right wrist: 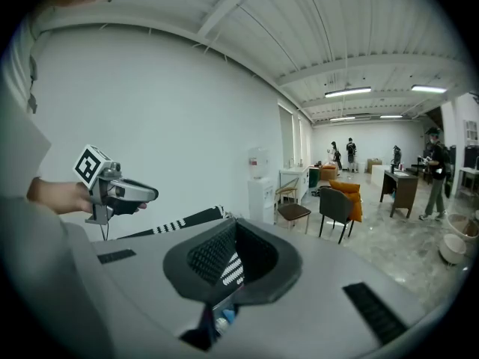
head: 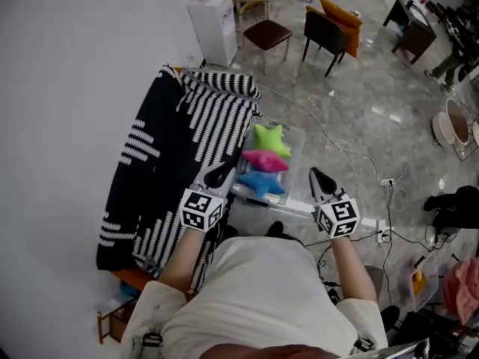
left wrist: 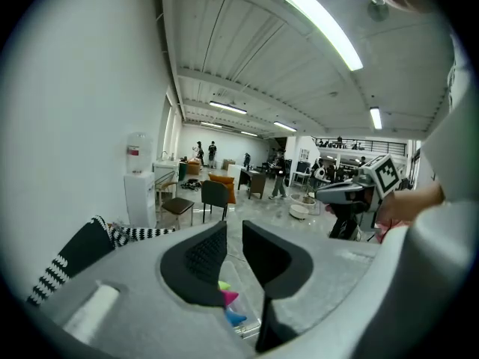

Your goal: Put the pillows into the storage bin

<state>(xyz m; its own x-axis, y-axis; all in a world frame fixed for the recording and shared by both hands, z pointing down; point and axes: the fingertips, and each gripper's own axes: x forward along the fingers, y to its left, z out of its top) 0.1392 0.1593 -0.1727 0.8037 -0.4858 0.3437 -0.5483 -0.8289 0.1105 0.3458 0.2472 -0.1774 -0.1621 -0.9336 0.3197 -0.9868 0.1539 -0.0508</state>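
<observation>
Head view first. Both grippers are held up in front of the person, over the near end of the clear storage bin (head: 298,137) on the floor. The left gripper (head: 218,175) sits at the edge of the black-and-white striped blanket (head: 179,163), and the right gripper (head: 322,181) is well apart from it on the other side of the bin. Neither one carries anything. The pillows are in the bin, three stars in a row: the green pillow (head: 270,140) farthest from the person, the pink pillow (head: 265,161) in the middle and the blue pillow (head: 262,183) nearest.

Now the left gripper view. The jaws stand almost together with only a narrow slit between them, and nothing is in that slit. Below the jaws, corners of the green, pink and blue pillows peek out of the bin. The right gripper is out to the side, pointing into the room. A water dispenser (left wrist: 138,193) stands by the wall.

Last, the right gripper view. The jaws meet at the tips and are empty, with the striped blanket showing through the hollow behind them. The left gripper floats off to the side against the white wall. A dark chair with an orange cushion (right wrist: 338,200) is farther back.
</observation>
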